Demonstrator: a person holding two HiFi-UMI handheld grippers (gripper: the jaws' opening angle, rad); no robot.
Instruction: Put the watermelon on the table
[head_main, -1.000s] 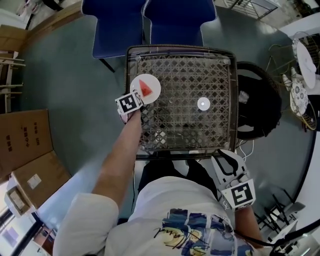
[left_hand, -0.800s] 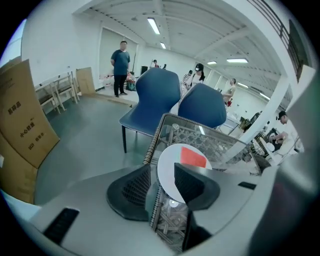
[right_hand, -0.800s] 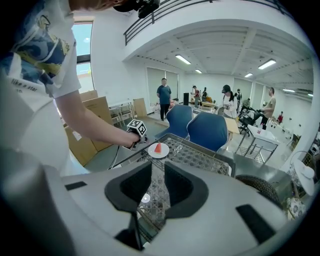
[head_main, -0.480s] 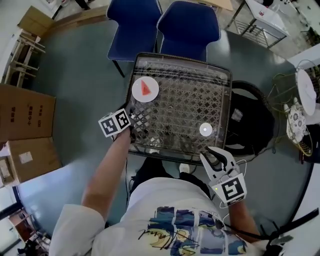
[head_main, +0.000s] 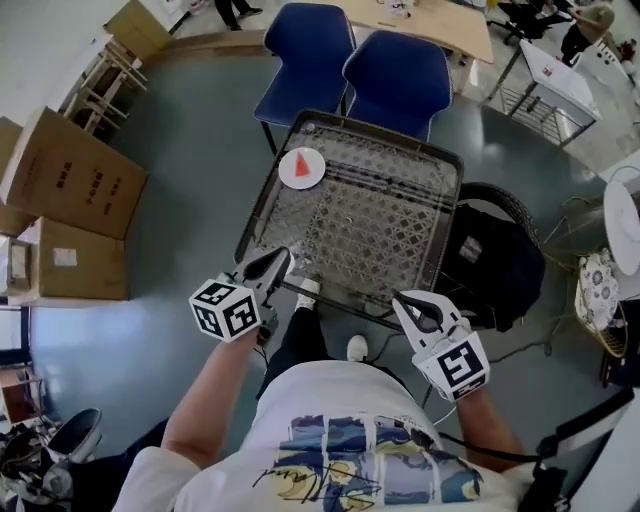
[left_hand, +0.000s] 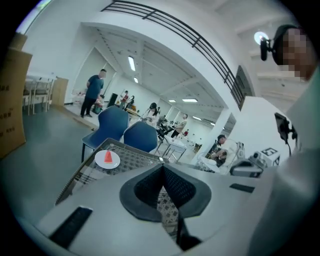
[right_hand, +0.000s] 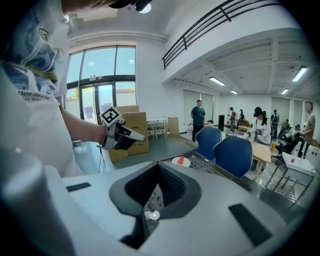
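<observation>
A red watermelon slice lies on a small white plate at the far left corner of the mesh-topped table. In the left gripper view the slice shows far ahead, beyond the jaws. My left gripper hovers over the table's near left edge, well apart from the plate. Its jaws have just been closing and now meet with nothing between them. My right gripper hangs at the near right edge, jaws together and empty.
Two blue chairs stand behind the table. A black bag sits on the floor to the right, cardboard boxes to the left. A small white disc lies on the mesh near my right gripper. Several people stand far off.
My left gripper drew back from the plate toward the near edge and rose, its jaws going from open to shut. The plate and slice stayed put. My right gripper lifted slightly.
</observation>
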